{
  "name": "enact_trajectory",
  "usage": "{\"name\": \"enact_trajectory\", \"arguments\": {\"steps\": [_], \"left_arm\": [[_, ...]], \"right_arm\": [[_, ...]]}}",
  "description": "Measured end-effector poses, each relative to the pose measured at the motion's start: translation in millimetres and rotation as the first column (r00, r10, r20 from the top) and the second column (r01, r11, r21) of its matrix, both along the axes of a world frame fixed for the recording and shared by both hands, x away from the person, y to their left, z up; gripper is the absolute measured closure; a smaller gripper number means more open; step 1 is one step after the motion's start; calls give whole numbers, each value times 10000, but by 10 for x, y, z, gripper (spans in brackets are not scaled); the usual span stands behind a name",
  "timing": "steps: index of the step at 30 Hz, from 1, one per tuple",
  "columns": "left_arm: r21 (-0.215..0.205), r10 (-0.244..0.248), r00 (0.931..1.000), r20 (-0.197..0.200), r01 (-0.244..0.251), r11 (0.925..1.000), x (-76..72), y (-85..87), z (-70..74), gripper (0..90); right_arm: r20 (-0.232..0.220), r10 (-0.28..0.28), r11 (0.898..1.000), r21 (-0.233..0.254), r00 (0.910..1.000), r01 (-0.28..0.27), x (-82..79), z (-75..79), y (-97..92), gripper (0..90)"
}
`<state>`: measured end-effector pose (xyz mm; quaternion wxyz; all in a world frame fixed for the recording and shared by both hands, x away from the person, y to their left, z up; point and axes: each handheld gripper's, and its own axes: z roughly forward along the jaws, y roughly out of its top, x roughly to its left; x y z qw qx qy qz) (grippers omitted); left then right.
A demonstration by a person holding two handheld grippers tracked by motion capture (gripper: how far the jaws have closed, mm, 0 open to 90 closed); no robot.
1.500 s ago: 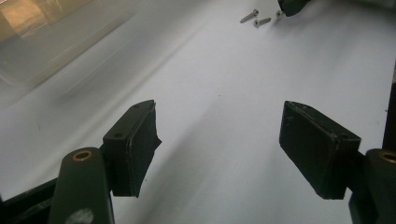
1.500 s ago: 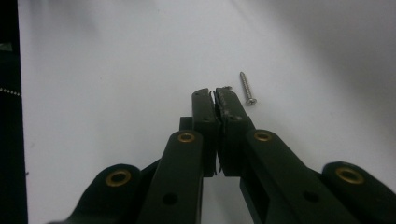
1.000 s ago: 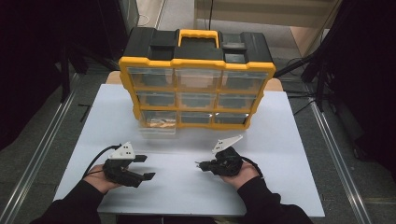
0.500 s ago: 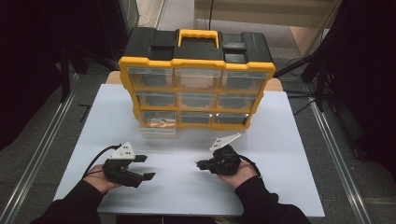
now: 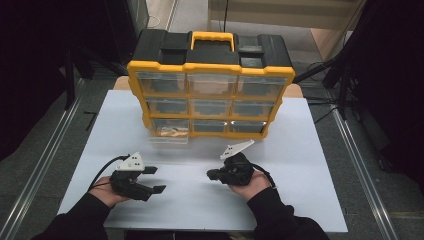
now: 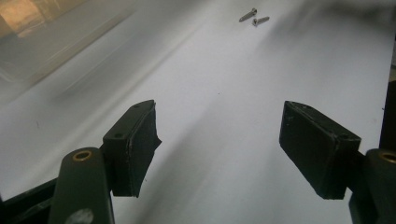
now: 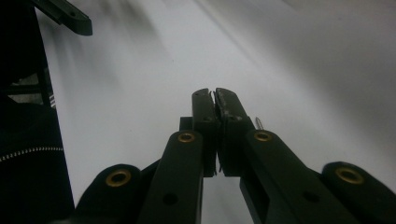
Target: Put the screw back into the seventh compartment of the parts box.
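Two screws [image 6: 253,17] lie loose on our table [image 5: 300,200], twelve o'clock of our left gripper [image 5: 148,180], jaws apart; right gripper [image 5: 212,174] pinched together, possibly clamping one screw. Drawer [image 5: 169,135] awaits; most work remains.

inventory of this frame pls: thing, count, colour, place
organizer case: 1, yellow and black with clear drawers, far middle of table
pulled-out drawer: 1, clear, bottom left of the case
screws: 2, silver, loose on the table ahead of the left gripper
table: 1, white, under everything
left gripper: 1, black, near left, jaws open
right gripper: 1, black, near right, jaws shut
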<state>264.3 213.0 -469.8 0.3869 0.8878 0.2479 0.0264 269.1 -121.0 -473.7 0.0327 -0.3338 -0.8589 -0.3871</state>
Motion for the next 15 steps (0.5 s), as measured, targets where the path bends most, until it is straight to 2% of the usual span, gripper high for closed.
{"name": "enact_trajectory", "arguments": {"steps": [15], "left_arm": [[21,-88,10000,34,87,10000,-1,-3,5,277]], "right_arm": [[46,-178,9996,214,9998,177,67,84,51,890]]}}
